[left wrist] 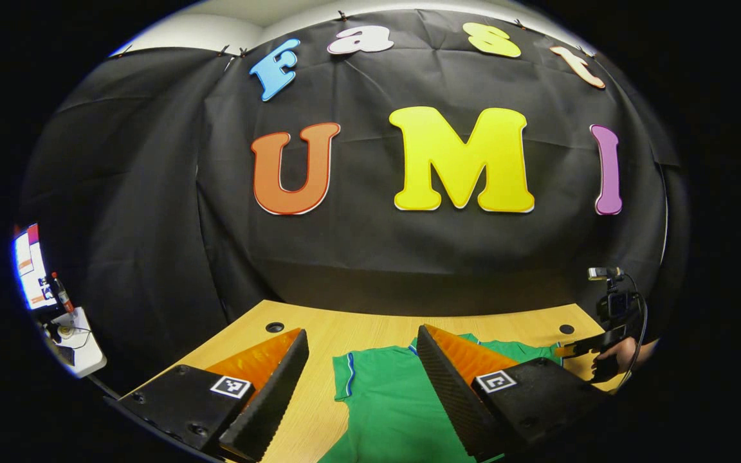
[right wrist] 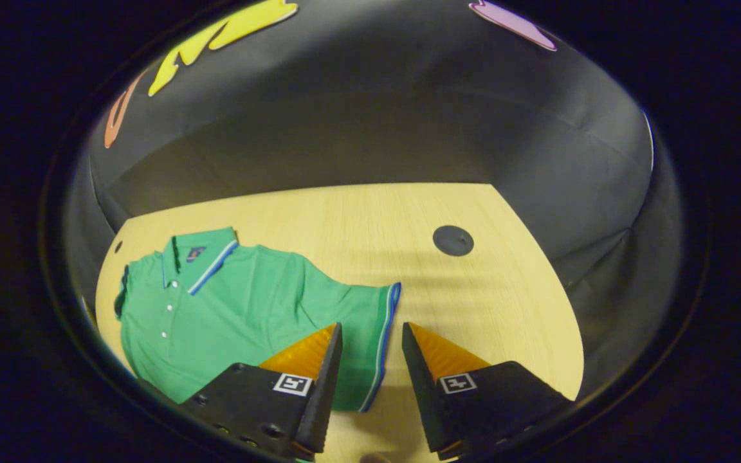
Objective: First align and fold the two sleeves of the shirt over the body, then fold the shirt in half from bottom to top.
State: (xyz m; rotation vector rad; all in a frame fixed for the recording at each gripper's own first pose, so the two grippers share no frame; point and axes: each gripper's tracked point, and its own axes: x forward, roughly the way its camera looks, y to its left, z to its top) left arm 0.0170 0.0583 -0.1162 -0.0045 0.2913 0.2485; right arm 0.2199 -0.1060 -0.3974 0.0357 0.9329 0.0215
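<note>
Shirt (right wrist: 242, 308) flat on table (right wrist: 370, 218) | left gripper (left wrist: 361, 386) jaws released | right gripper (right wrist: 370, 379) jaws released

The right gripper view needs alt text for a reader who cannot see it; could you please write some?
A green polo shirt lies flat on a wooden table, collar toward the far left. The right gripper hangs open above one sleeve's striped cuff. A dark round hole marks the table beyond.

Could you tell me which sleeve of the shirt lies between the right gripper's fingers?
The sleeve with the blue-striped cuff, spread flat toward the table's bare side; the other sleeve lies far across the shirt.
</note>
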